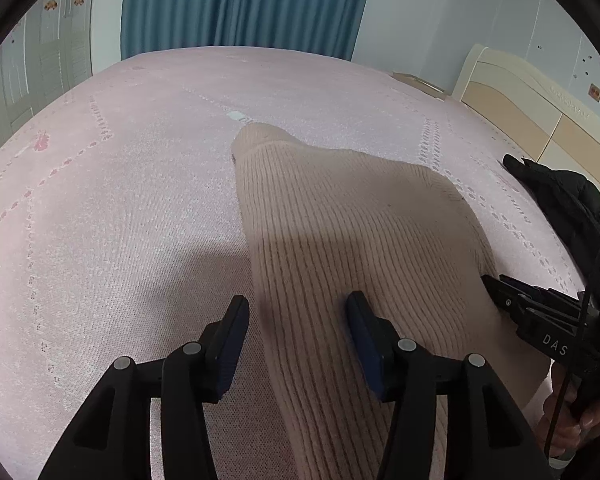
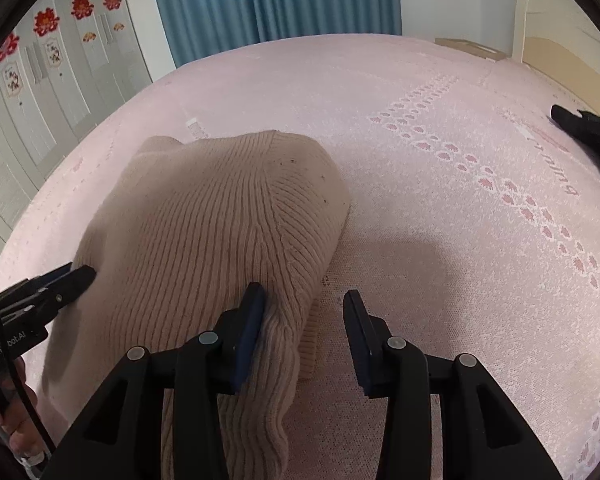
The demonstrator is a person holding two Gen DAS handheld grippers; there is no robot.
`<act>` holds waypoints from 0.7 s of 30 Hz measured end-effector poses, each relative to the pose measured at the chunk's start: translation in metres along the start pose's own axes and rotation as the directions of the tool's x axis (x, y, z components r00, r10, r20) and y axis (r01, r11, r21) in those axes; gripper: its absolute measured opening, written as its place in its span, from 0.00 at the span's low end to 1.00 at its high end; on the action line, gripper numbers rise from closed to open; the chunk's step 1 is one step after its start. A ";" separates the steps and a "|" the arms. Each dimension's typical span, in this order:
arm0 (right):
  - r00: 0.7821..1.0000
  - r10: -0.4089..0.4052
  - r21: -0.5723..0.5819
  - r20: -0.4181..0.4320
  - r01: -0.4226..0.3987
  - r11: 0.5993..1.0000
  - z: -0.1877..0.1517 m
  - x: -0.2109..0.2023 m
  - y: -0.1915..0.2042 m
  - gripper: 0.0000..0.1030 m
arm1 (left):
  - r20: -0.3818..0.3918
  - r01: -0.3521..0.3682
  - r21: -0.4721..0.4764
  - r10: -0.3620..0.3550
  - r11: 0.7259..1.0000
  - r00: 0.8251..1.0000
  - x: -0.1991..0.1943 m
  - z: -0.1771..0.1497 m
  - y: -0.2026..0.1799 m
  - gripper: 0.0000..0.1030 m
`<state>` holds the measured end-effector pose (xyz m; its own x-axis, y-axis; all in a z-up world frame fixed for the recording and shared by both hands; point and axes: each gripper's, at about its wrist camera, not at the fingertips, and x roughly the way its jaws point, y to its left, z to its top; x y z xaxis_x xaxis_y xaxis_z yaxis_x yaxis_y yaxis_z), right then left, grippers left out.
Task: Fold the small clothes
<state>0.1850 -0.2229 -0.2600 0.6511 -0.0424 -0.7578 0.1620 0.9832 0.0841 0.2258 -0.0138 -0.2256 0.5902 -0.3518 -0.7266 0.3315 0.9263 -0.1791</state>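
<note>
A beige ribbed knit garment [image 1: 340,216] lies folded on the pink bedspread [image 1: 120,184]; it also shows in the right wrist view [image 2: 220,216]. My left gripper [image 1: 298,312] is open, its jaws astride the garment's left edge near the camera. My right gripper [image 2: 304,304] is open, its jaws astride the garment's right edge, left finger against the knit. The right gripper's tip [image 1: 500,292] shows at the garment's right side in the left wrist view. The left gripper's tip [image 2: 80,276] shows at the garment's left side in the right wrist view.
A black garment [image 1: 556,196] lies at the bed's right edge; it also shows in the right wrist view [image 2: 592,132]. A cream headboard [image 1: 532,100] stands on the right. A blue curtain [image 1: 244,4] and white wardrobe doors [image 2: 40,92] stand beyond the bed.
</note>
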 end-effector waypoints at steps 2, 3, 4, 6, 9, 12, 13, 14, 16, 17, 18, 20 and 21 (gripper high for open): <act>1.000 -0.003 -0.002 -0.002 0.003 1.000 0.000 0.000 0.000 0.37 | 0.003 -0.005 0.001 0.005 1.000 1.000 0.000 -0.001 -0.002 0.50; 1.000 0.000 0.000 -0.005 0.000 1.000 0.001 0.000 0.000 0.37 | 0.004 -0.006 0.001 0.006 1.000 1.000 0.000 -0.001 -0.002 0.50; 1.000 0.004 0.005 -0.008 -0.004 1.000 0.001 0.000 -0.001 0.37 | 0.003 -0.005 -0.001 0.005 1.000 1.000 0.000 -0.001 -0.002 0.50; 1.000 0.021 0.025 -0.013 -0.021 0.999 0.004 -0.002 -0.004 0.38 | -0.002 0.001 -0.009 -0.001 1.000 1.000 0.000 0.000 0.000 0.50; 0.998 0.068 0.051 0.012 -0.069 0.996 0.013 -0.012 -0.006 0.39 | -0.008 0.014 -0.025 -0.014 1.000 1.000 0.000 0.000 0.004 0.52; 0.994 0.106 0.049 0.035 -0.107 0.993 0.021 -0.014 0.002 0.39 | -0.015 0.030 -0.039 -0.030 0.999 0.999 0.001 0.001 0.007 0.53; 0.993 0.113 0.043 0.037 -0.114 0.993 0.022 -0.013 0.006 0.43 | -0.015 0.030 -0.038 -0.030 0.999 0.999 0.002 0.001 0.008 0.53; 0.995 0.099 0.024 0.031 -0.100 0.995 0.023 -0.009 0.013 0.44 | -0.015 0.028 -0.036 -0.028 0.999 0.999 0.002 0.001 0.007 0.53; 0.999 0.048 -0.025 0.017 -0.048 0.999 0.022 0.000 0.024 0.45 | -0.014 0.022 -0.031 -0.022 0.999 1.000 0.001 0.001 0.007 0.53; 0.999 0.034 -0.031 0.011 -0.034 0.999 0.021 0.004 0.026 0.46 | -0.014 0.021 -0.030 -0.022 0.999 1.000 0.001 0.002 0.006 0.53; 1.000 0.030 -0.024 0.007 -0.030 0.999 0.021 0.005 0.026 0.46 | -0.014 0.023 -0.032 -0.023 0.999 1.000 0.001 0.002 0.006 0.53; 0.999 0.046 -0.008 -0.010 -0.046 0.999 0.022 0.004 0.021 0.46 | -0.018 0.031 -0.042 -0.032 0.999 0.999 -0.001 0.003 0.009 0.53; 0.998 0.053 -0.001 -0.020 -0.053 0.999 0.024 0.002 0.019 0.46 | -0.021 0.033 -0.045 -0.034 0.998 0.999 -0.002 0.004 0.009 0.53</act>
<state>0.2068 -0.2087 -0.2443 0.6438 0.0134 -0.7650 0.1262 0.9843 0.1235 0.2302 -0.0050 -0.2232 0.5629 -0.3805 -0.7337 0.3179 0.9191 -0.2328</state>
